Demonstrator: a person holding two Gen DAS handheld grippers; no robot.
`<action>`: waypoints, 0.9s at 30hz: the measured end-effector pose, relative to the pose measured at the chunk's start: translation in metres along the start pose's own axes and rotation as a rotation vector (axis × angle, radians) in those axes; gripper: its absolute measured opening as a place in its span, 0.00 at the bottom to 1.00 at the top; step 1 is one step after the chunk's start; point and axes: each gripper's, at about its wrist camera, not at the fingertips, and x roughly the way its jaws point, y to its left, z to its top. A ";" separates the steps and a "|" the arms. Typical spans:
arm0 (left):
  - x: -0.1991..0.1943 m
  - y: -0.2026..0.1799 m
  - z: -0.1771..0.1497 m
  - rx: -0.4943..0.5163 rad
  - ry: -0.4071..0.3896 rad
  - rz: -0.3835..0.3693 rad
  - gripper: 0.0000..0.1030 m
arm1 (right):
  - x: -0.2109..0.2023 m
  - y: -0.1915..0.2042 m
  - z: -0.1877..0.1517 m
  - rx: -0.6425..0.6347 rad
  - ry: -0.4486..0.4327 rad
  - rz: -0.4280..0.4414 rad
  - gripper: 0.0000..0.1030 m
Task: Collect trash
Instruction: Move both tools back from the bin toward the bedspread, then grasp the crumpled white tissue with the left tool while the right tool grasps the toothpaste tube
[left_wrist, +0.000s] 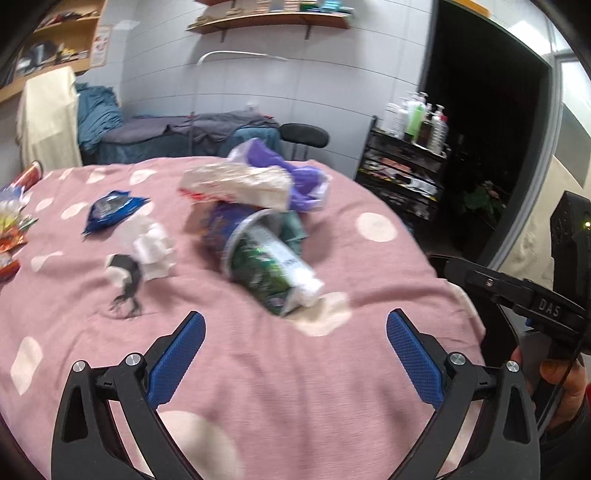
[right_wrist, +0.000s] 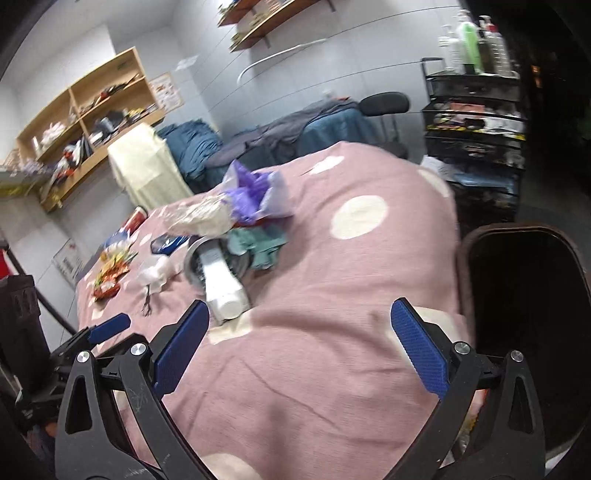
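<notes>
A pink cloth with pale round spots (left_wrist: 332, 369) covers the table, and the trash lies scattered over its middle and left. The left gripper (left_wrist: 295, 325) hovers above the near part of the cloth with its blue-padded jaws spread wide and nothing between them. The right gripper (right_wrist: 299, 317) hangs over the near right side, its jaws equally wide apart and empty. Just beyond the left gripper lies a tipped round paper tub with a grey rim (left_wrist: 236, 236), and a green-and-white printed wrapper (left_wrist: 277, 273) sticks out of its mouth toward the near side. Behind the tub sit a crumpled purple plastic bag (left_wrist: 295, 173) and a pale crinkled plastic packet (left_wrist: 240, 182). To the left lie crumpled white tissue (left_wrist: 155, 247), a blue foil snack wrapper (left_wrist: 112, 210) and, at the far left edge, colourful snack packets (right_wrist: 110, 273). A dark brown-rimmed bin (right_wrist: 524, 295) stands just beside the table's right edge.
</notes>
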 end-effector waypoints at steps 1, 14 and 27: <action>-0.001 0.010 0.000 -0.013 0.001 0.020 0.95 | 0.005 0.006 0.000 -0.012 0.011 0.007 0.95; 0.027 0.105 0.024 -0.126 0.047 0.170 0.94 | 0.081 0.062 0.018 -0.135 0.194 0.092 0.94; 0.066 0.120 0.050 -0.109 0.106 0.230 0.65 | 0.168 0.101 0.029 -0.252 0.386 0.081 0.74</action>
